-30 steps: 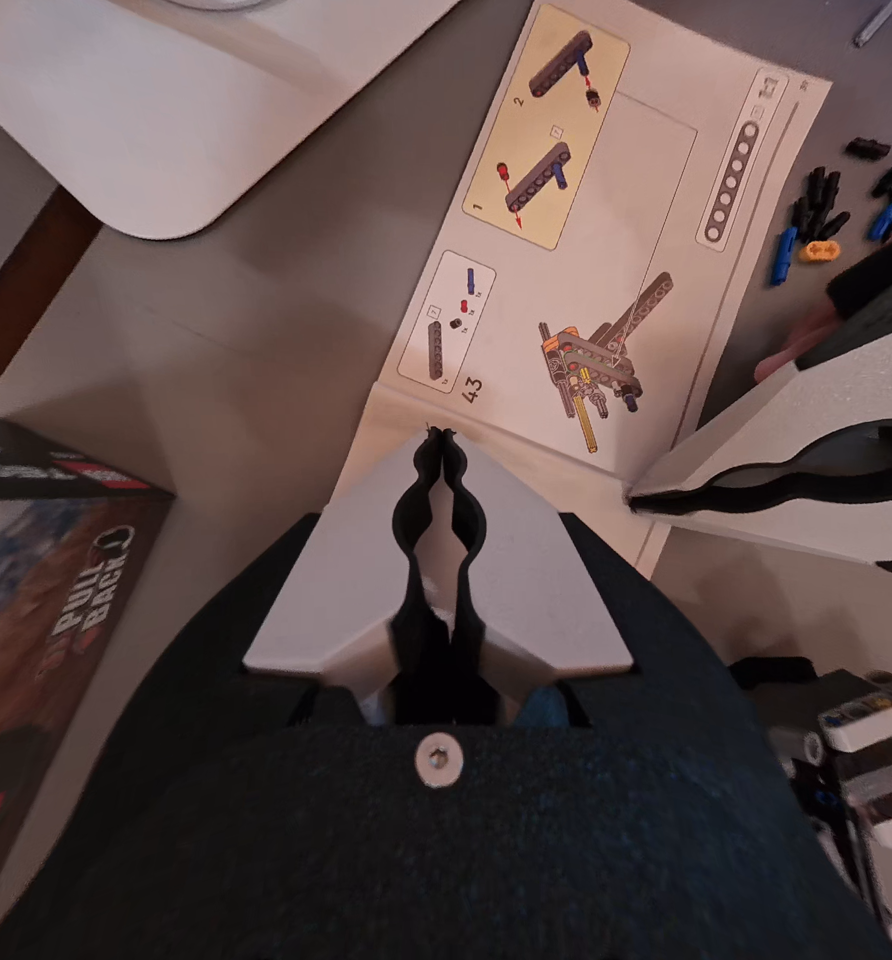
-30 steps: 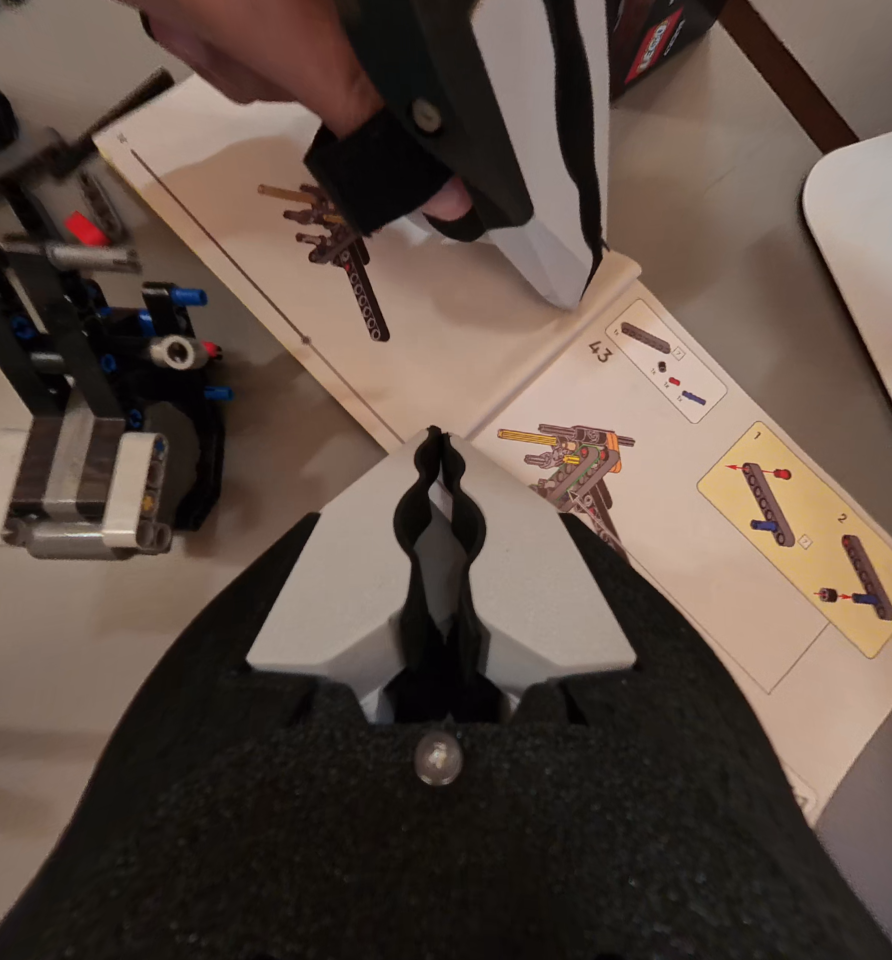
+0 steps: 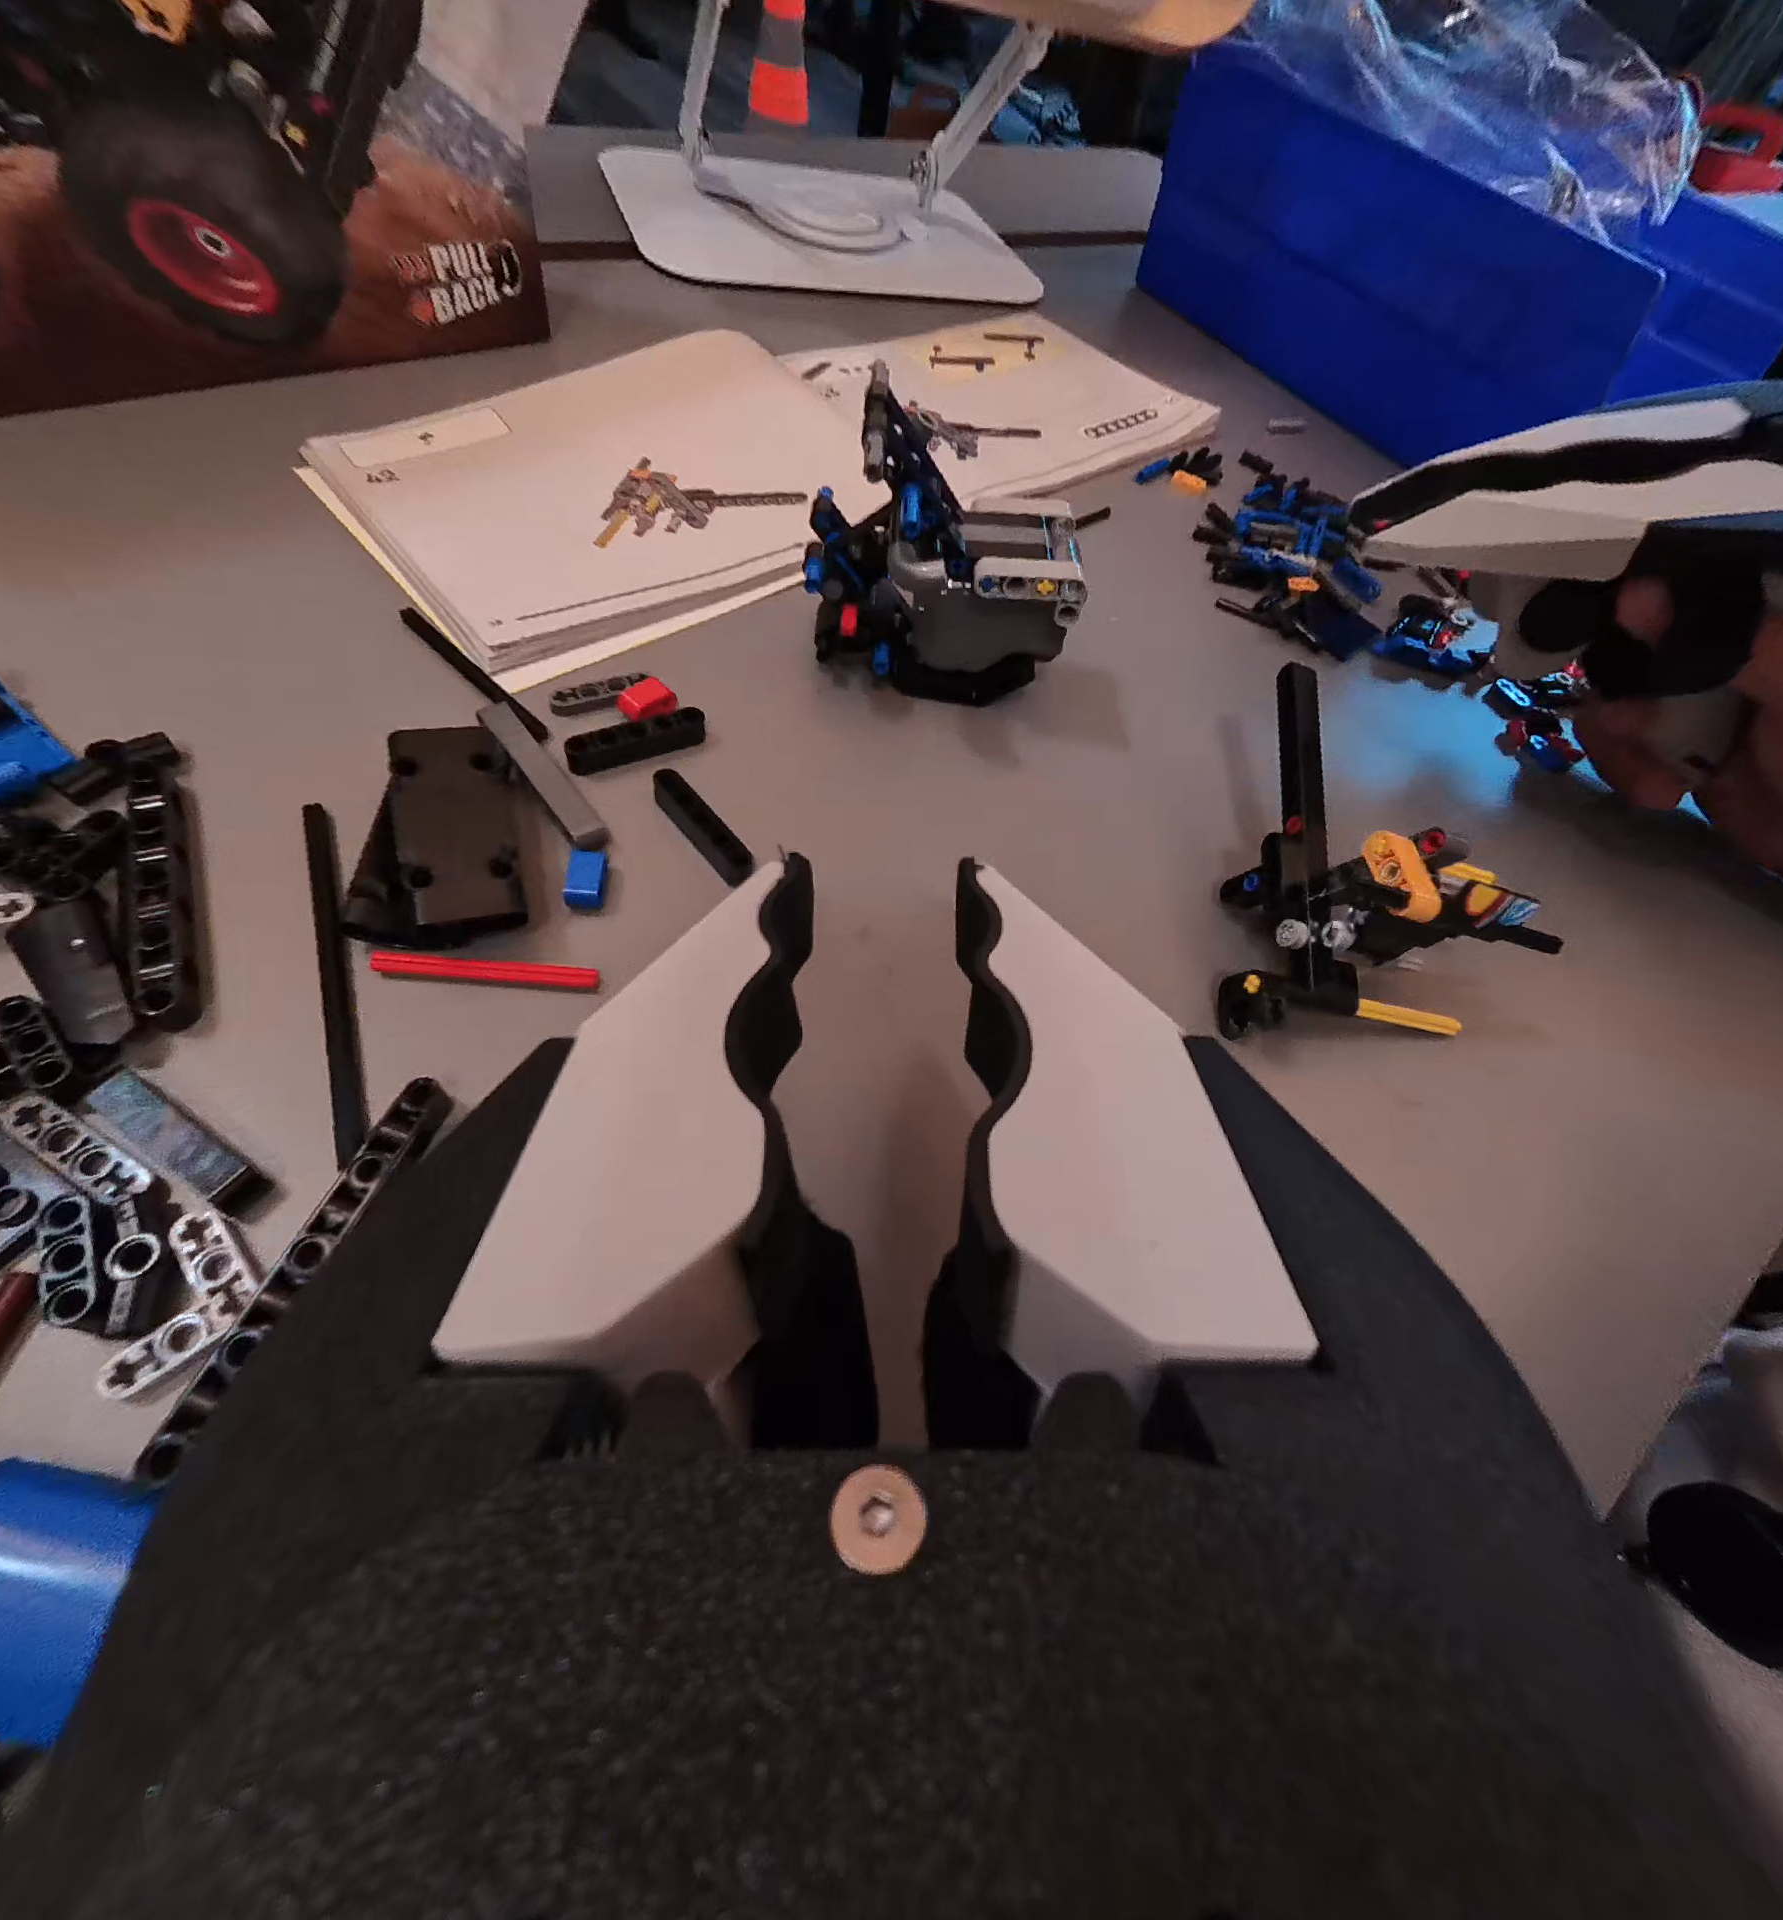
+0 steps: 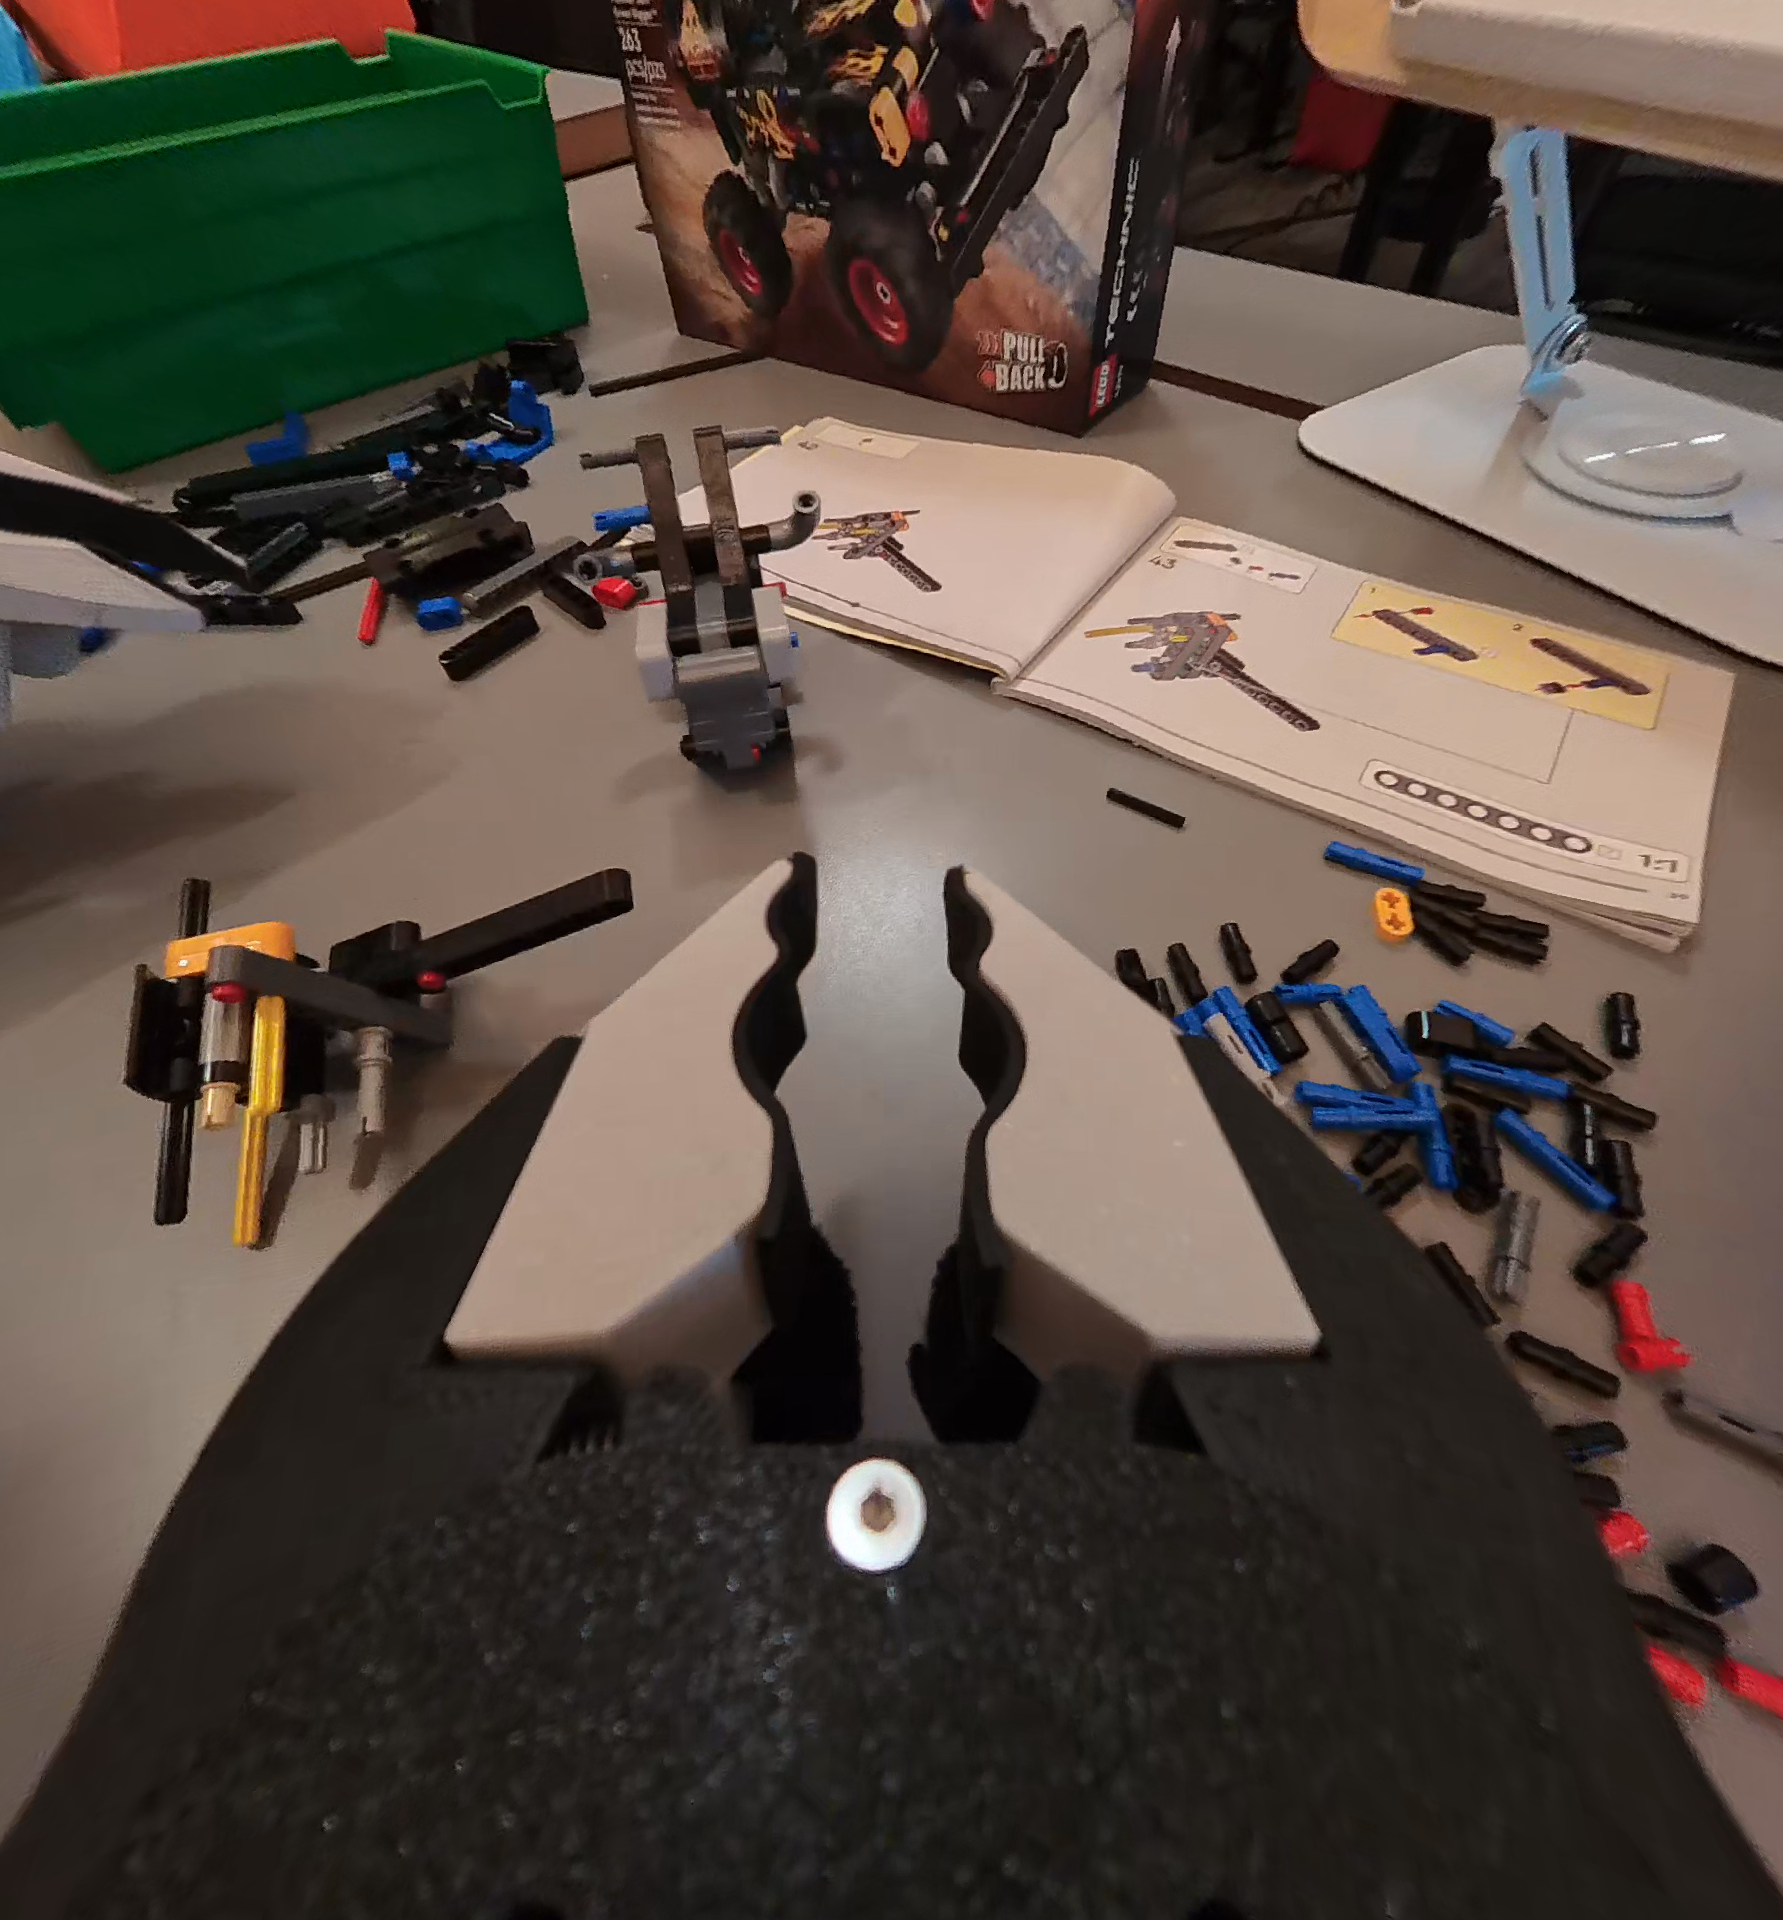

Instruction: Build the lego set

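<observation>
Left tool [image 3: 882, 868] is hovering spread and empty over the grey desk [image 3: 970, 769], its view alone showing black beams [image 3: 154, 883] at far left and a blue bin [image 3: 1386, 281]. Right tool [image 4: 876, 868], also spread and empty, is alone showing the green bin [image 4: 243, 218]; the half-built model [image 4: 710, 634] is standing mid-desk beside the open manual [image 4: 1282, 665], pins [image 4: 1438, 1091] lying right. A second ago both tools were pressed together low over the manual; now both are hanging back from it.

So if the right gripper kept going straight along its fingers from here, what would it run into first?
Probably bare table first. The open right gripper points at the grey and black motor assembly standing before the instruction booklet; that would likely be the first object, though depth is unclear.
</observation>
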